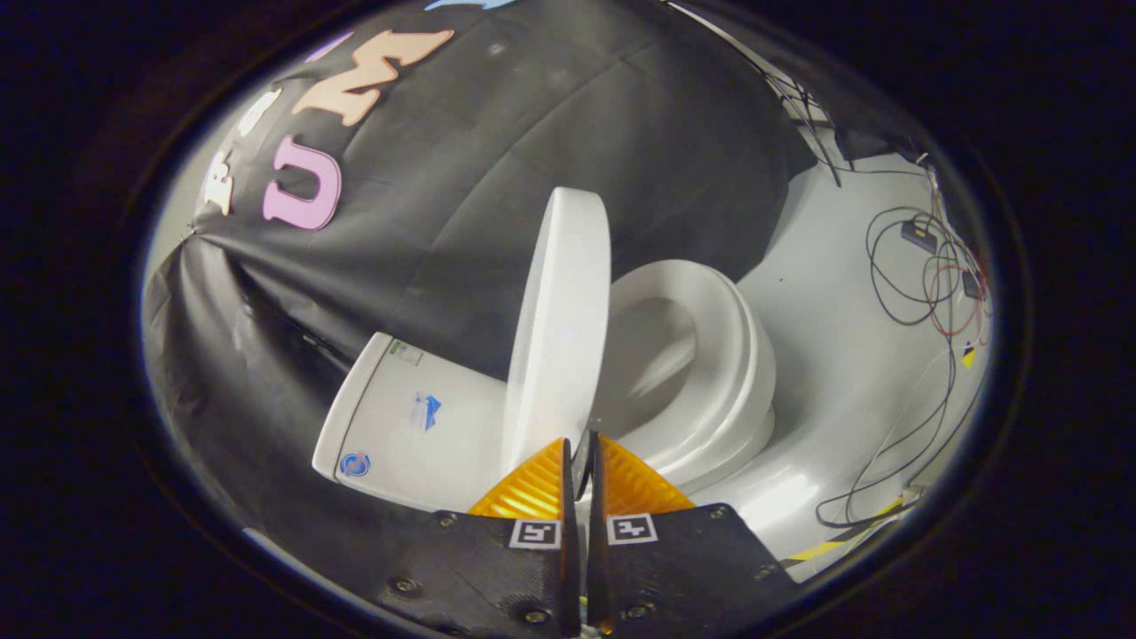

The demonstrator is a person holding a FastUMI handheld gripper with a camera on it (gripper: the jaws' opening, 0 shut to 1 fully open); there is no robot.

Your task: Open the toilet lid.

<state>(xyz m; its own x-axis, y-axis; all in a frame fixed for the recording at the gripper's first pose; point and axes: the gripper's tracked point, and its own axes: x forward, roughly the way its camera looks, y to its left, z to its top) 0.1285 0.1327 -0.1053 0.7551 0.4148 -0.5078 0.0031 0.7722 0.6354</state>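
Toilet lid (561,328) stands raised, nearly upright, just ahead of the fingers (581,457), which are pinched almost together with a thin gap; whether they grip its lower edge, I cannot tell. Beyond it lie the open seat (723,355) and, behind the lid, the tank (399,417). Judged risk: if let go short of balance, the lid could slam back down onto the seat.

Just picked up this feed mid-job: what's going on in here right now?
A person's handheld gripper is working on a white toilet. The toilet lid is raised, standing about upright between the tank and the uncovered seat. The fingers are nearly closed at the lid's lower edge; whether they pinch it I cannot tell. Loose cables lie on the floor beyond the toilet.
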